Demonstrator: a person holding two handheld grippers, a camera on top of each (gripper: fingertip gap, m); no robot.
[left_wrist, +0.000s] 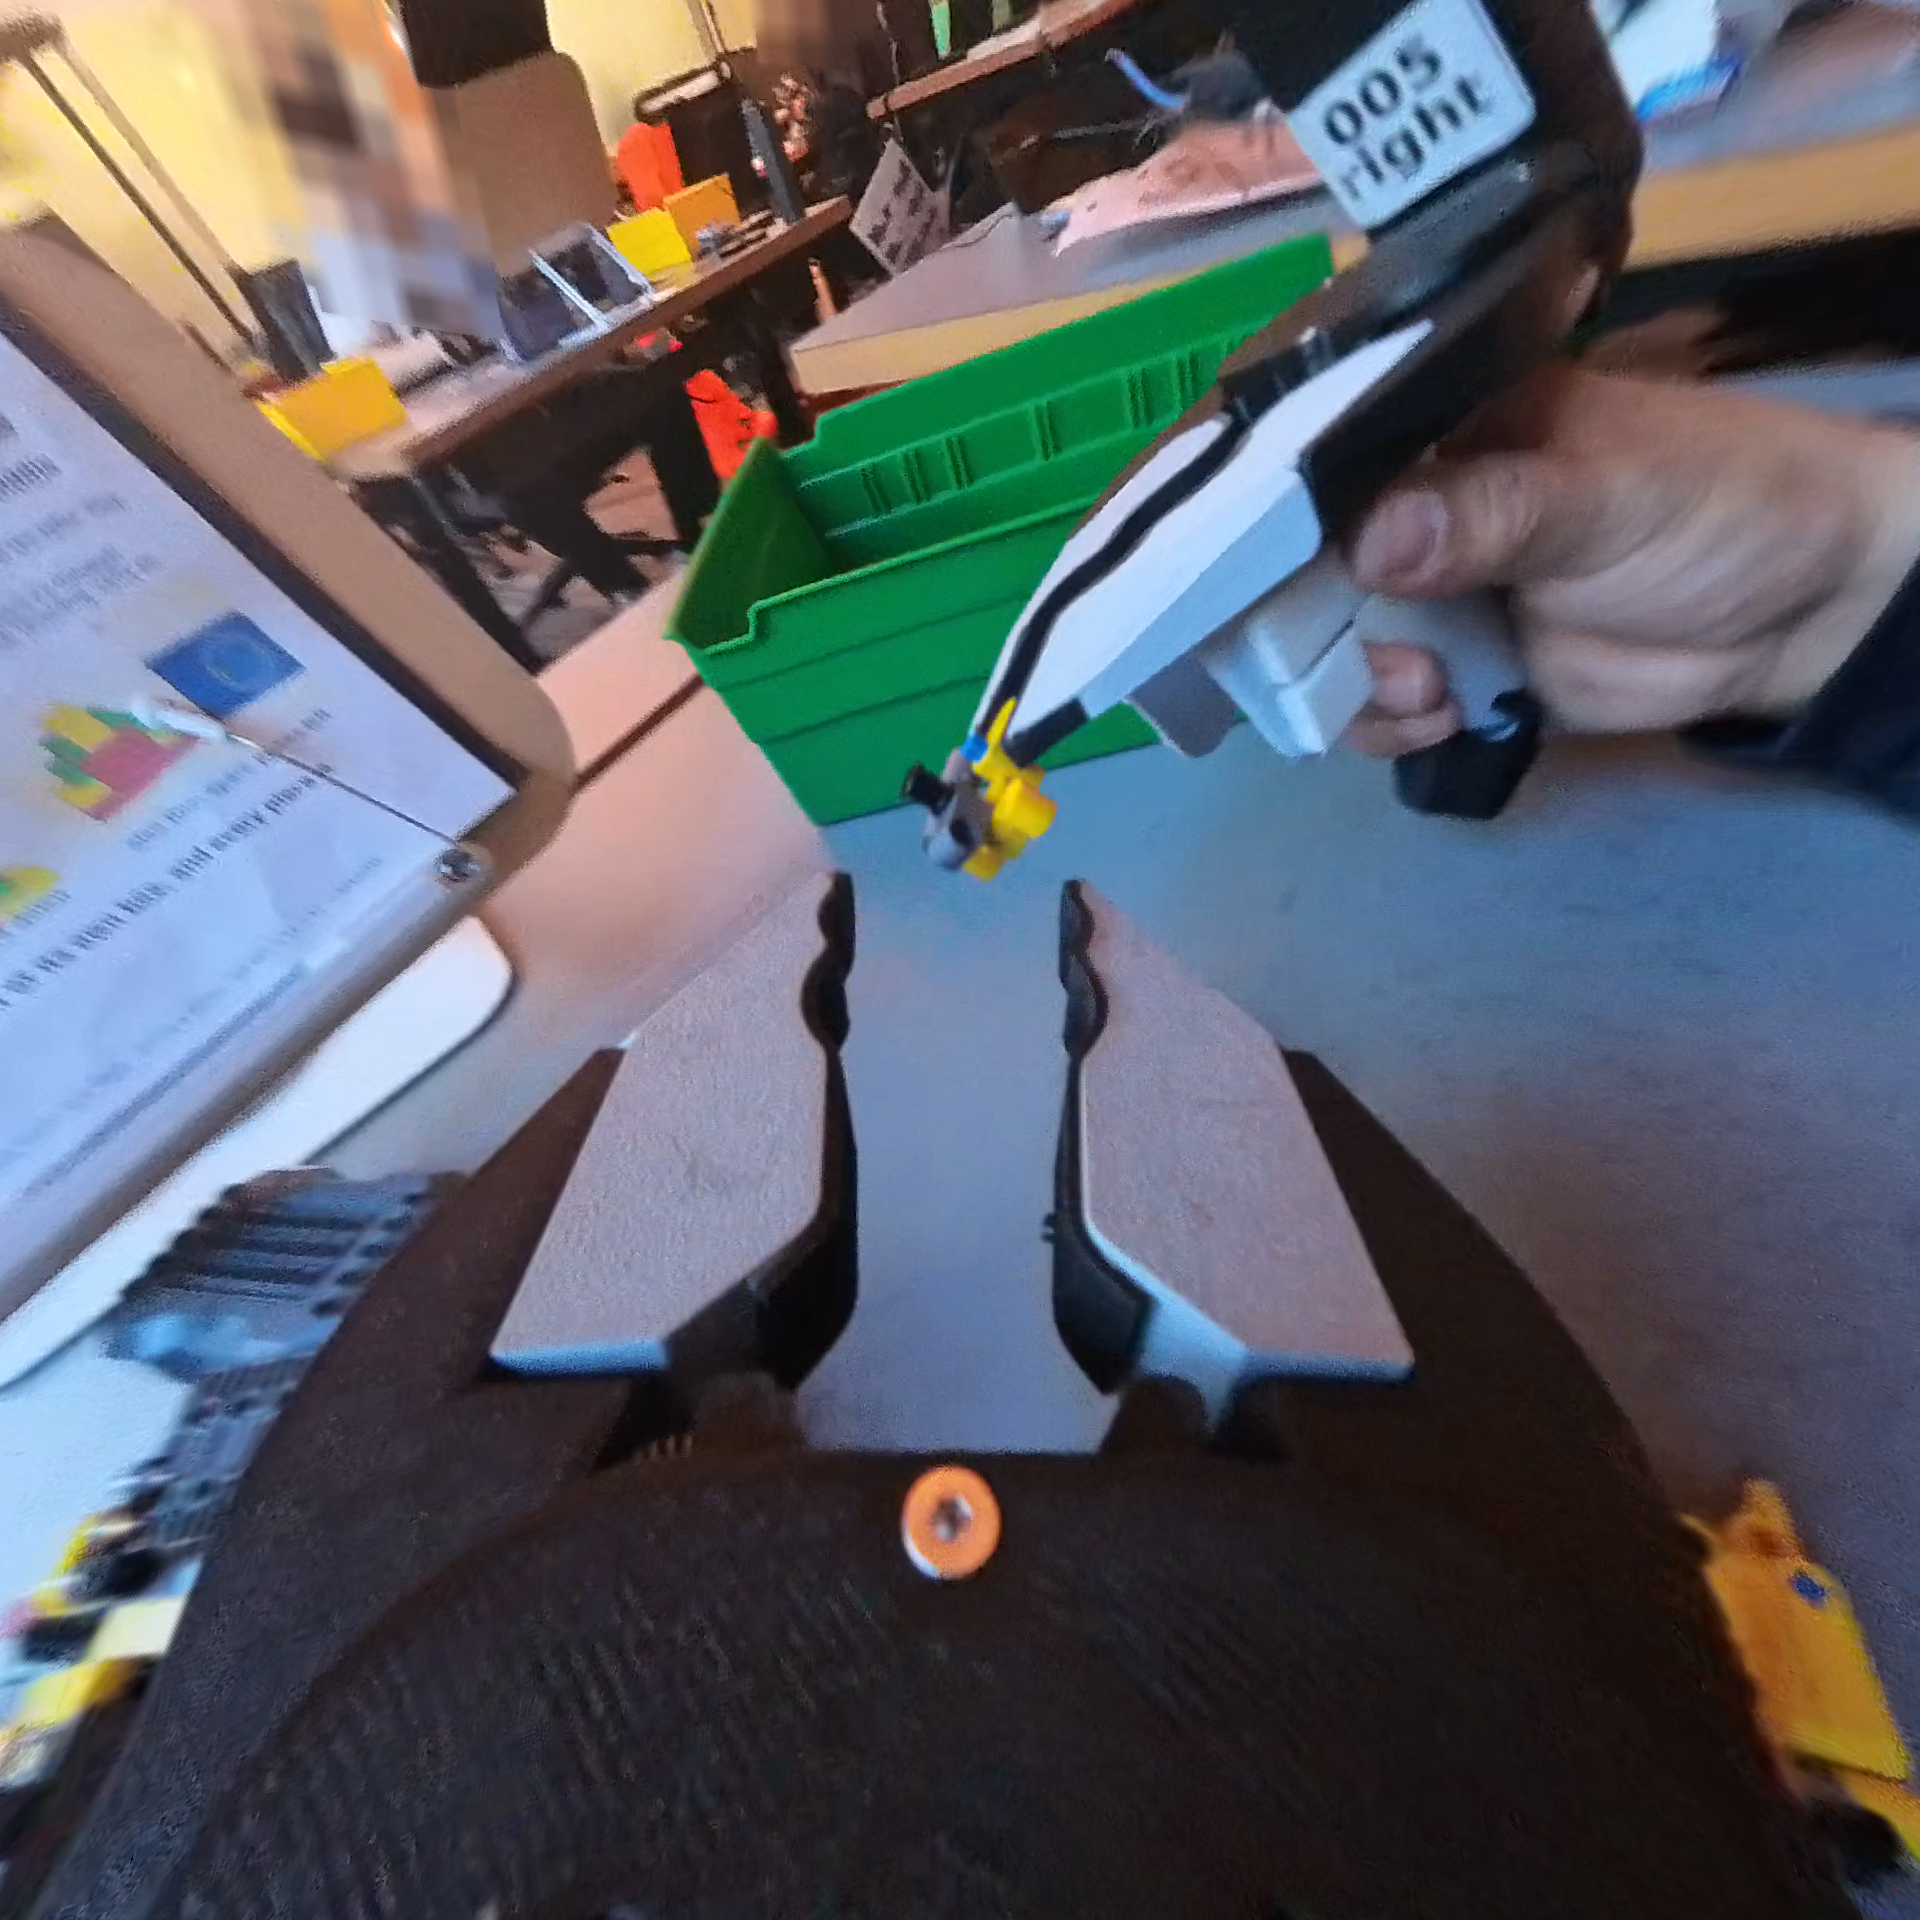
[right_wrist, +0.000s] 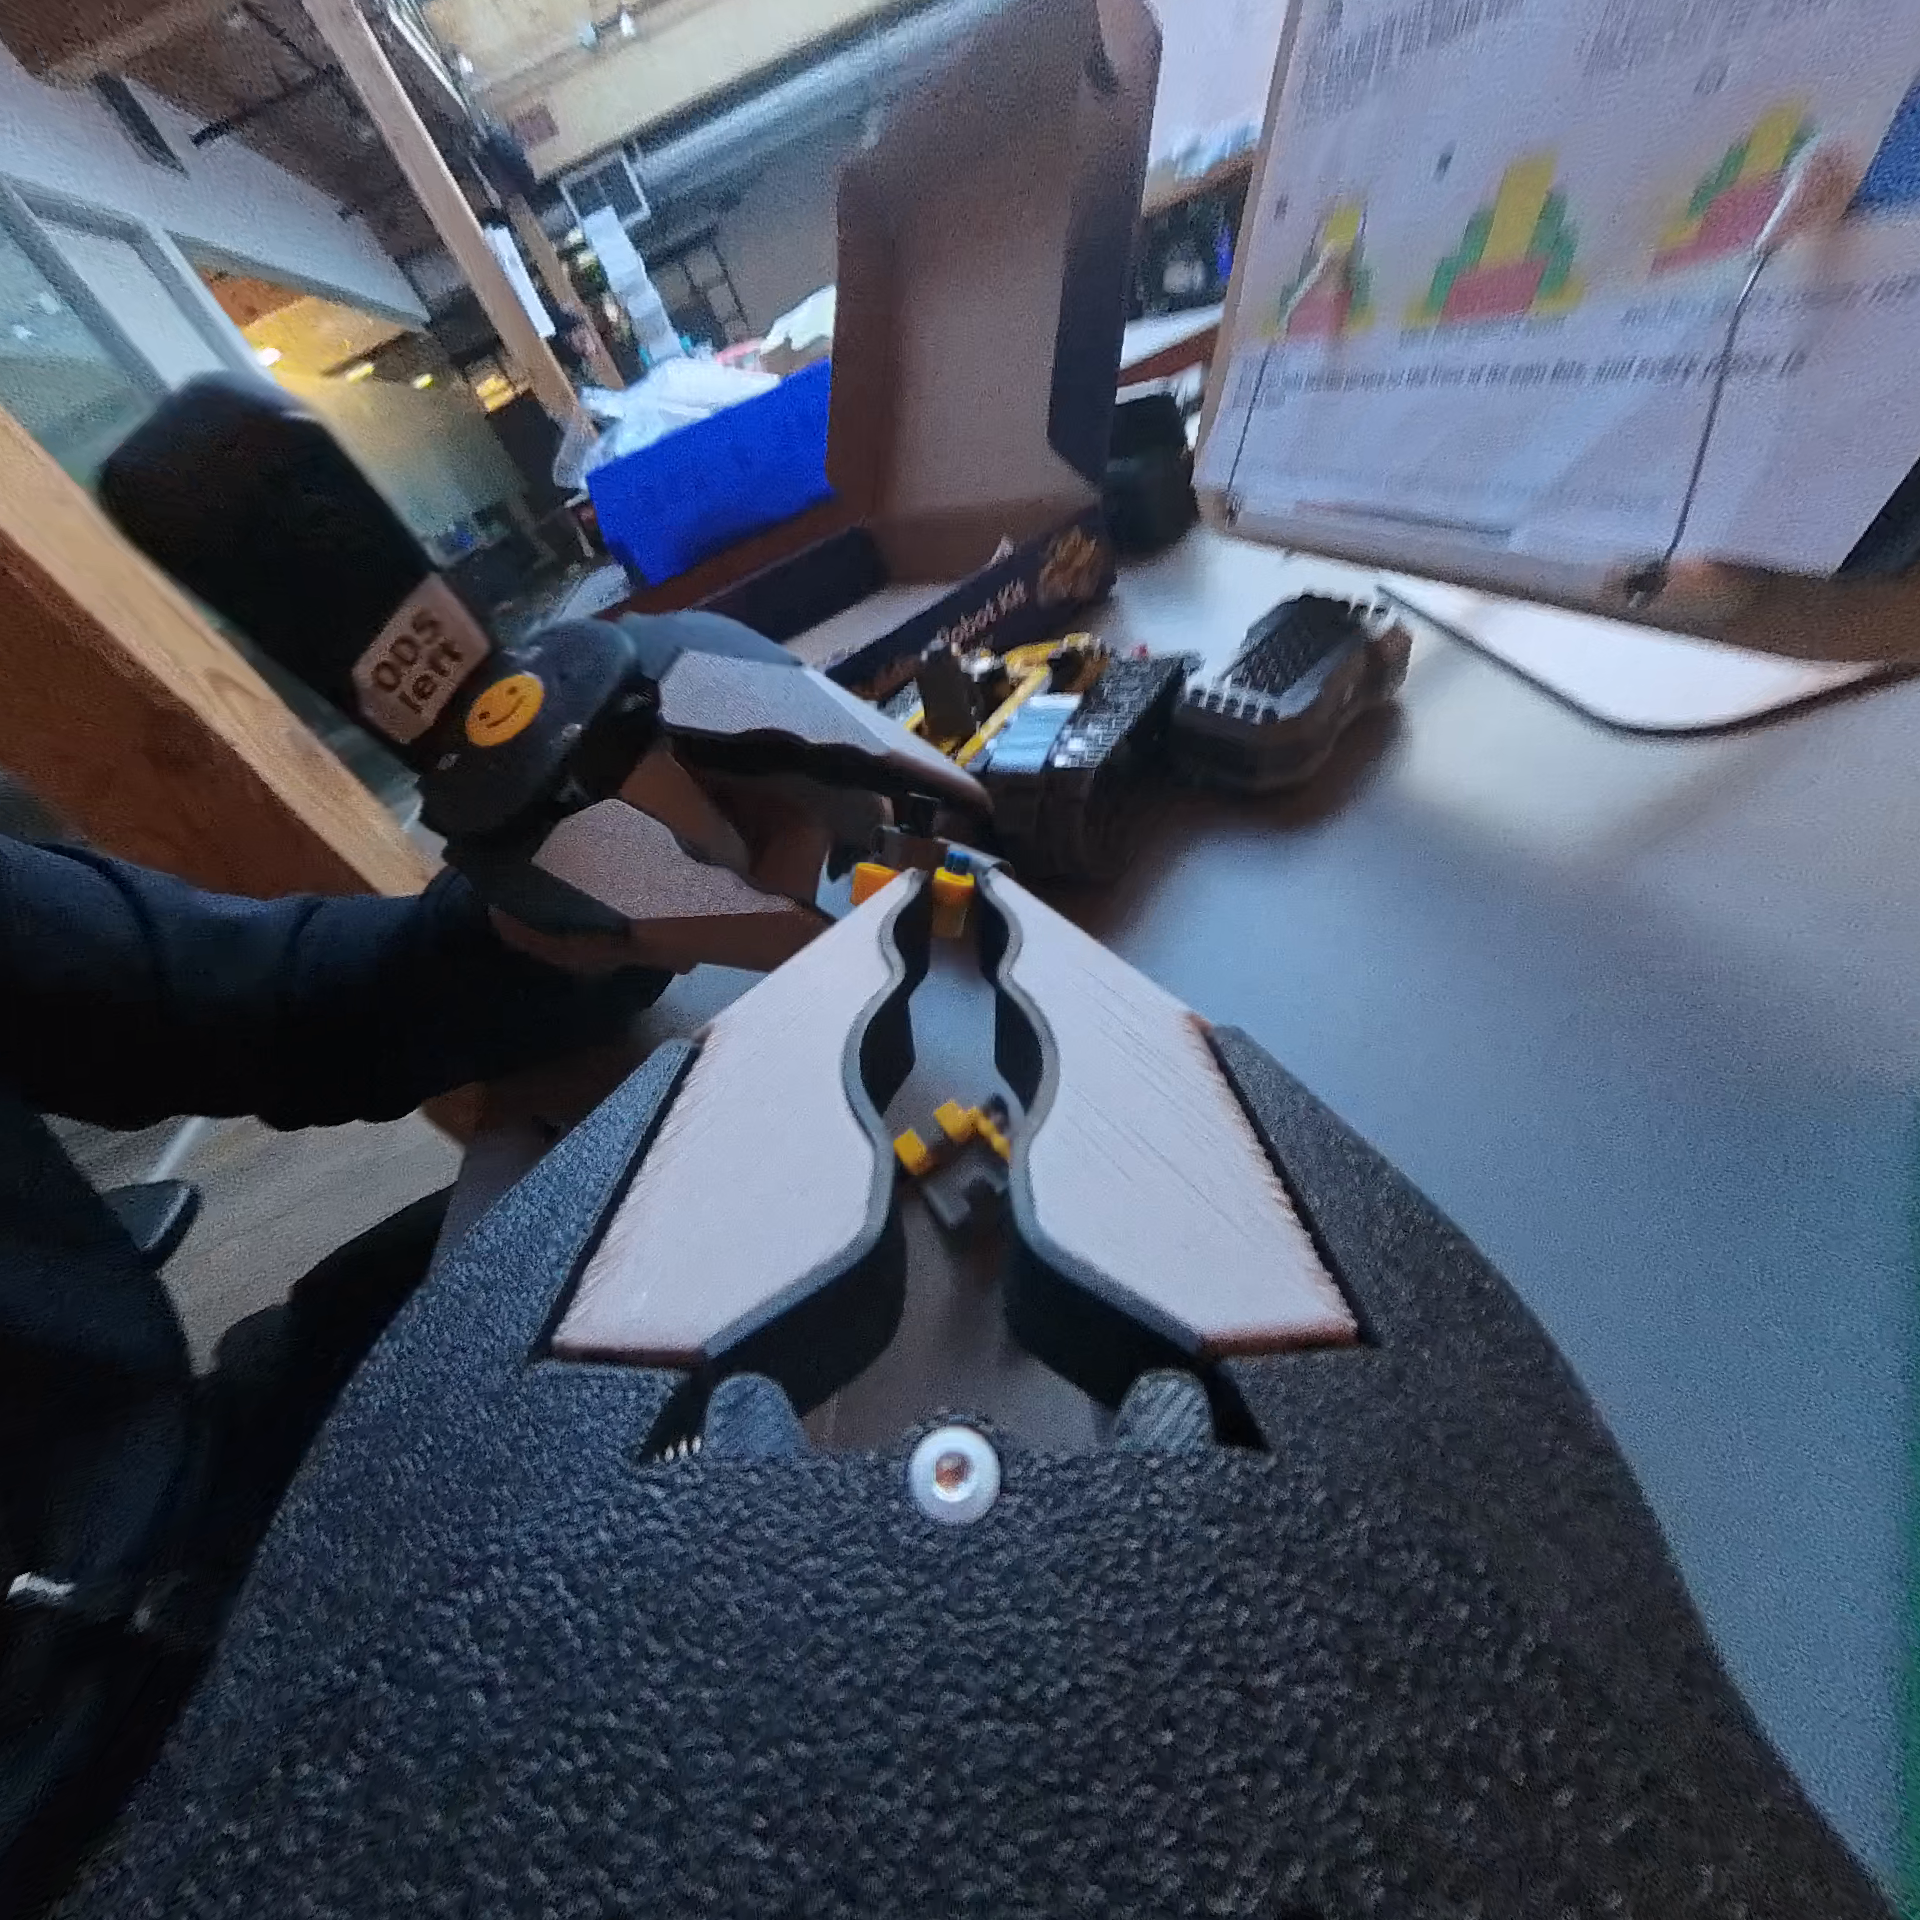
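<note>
right tongs (left_wrist: 1013, 743) pinch a small yellow-and-grey brick assembly (left_wrist: 987, 816); left tongs (left_wrist: 956, 914) gape empty just below it, facing the green bin (left_wrist: 831, 613)

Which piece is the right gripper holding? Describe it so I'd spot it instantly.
Start at the green plastic bin on the grey table. Just before it, the right gripper pinches a small yellow-and-grey brick assembly in mid-air. Unlike the black-and-yellow tracked brick vehicle, it's tiny with a blue dot.

Both wrist cams low, seemingly facing, sharing yellow brick assembly (left_wrist: 992, 805).
</note>
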